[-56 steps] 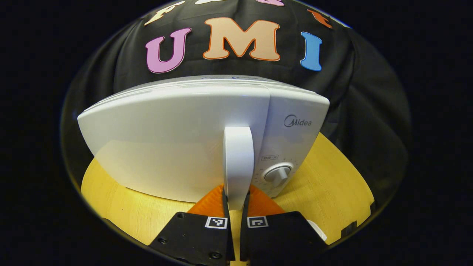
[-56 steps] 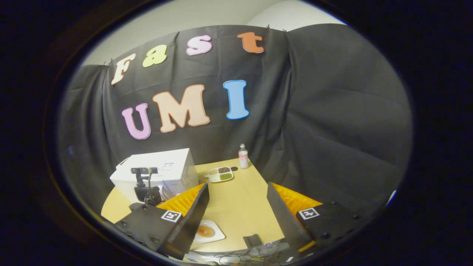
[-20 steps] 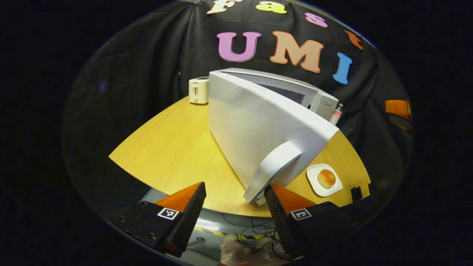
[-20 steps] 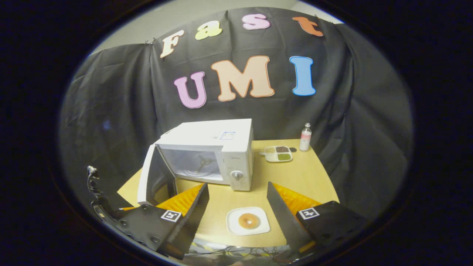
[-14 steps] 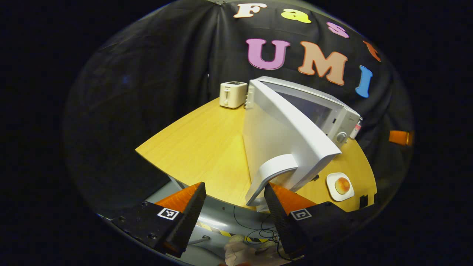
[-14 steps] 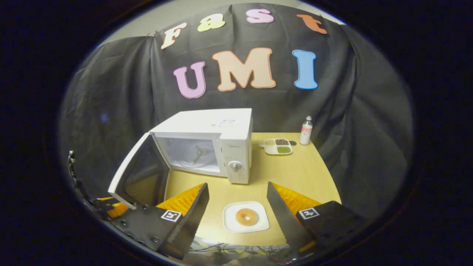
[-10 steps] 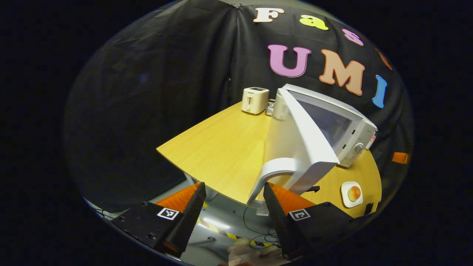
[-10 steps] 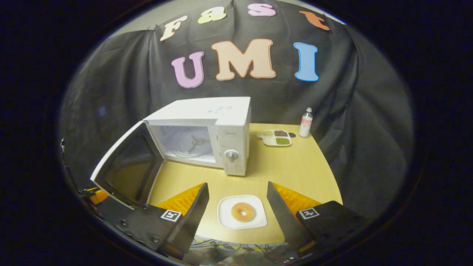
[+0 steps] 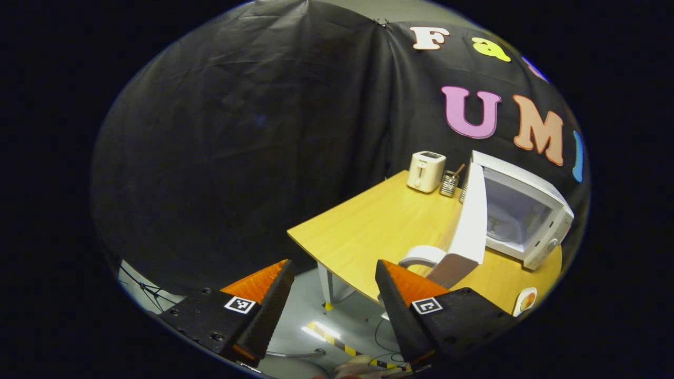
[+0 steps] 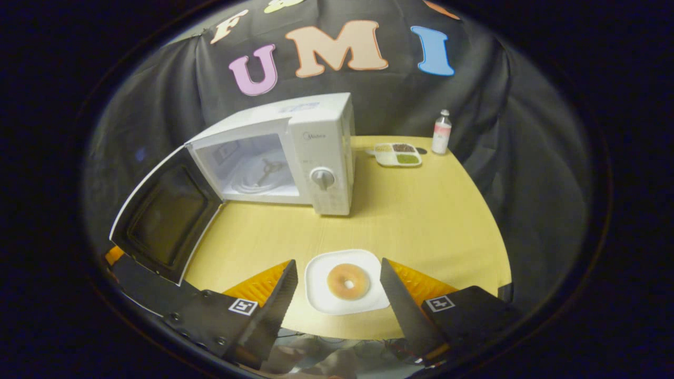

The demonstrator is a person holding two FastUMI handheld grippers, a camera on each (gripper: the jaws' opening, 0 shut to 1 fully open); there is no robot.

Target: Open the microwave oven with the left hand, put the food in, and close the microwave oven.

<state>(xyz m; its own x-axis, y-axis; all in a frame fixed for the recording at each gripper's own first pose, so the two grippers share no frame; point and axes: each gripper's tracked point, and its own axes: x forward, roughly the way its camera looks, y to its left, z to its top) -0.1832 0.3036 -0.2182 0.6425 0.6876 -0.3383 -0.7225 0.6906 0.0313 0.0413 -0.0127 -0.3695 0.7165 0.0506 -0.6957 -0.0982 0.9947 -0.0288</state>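
Swung wide since a second ago, the white microwave oven's door [image 10: 158, 216] stands fully open (handle [image 9: 421, 256] released, at 1 o'clock of the spread, empty left gripper [image 9: 333, 295]). Right gripper [image 10: 339, 295], also spread and empty, has dropped closer over the round bun on its white square plate [image 10: 346, 281].

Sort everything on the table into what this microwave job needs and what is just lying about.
Needed for the job:
- microwave, its door swung open
- doughnut on the white plate
- right gripper, fingers apart either side of the plate
- left gripper, open

Just lying about:
- toaster
- utensil holder
- divided snack tray
- small bottle
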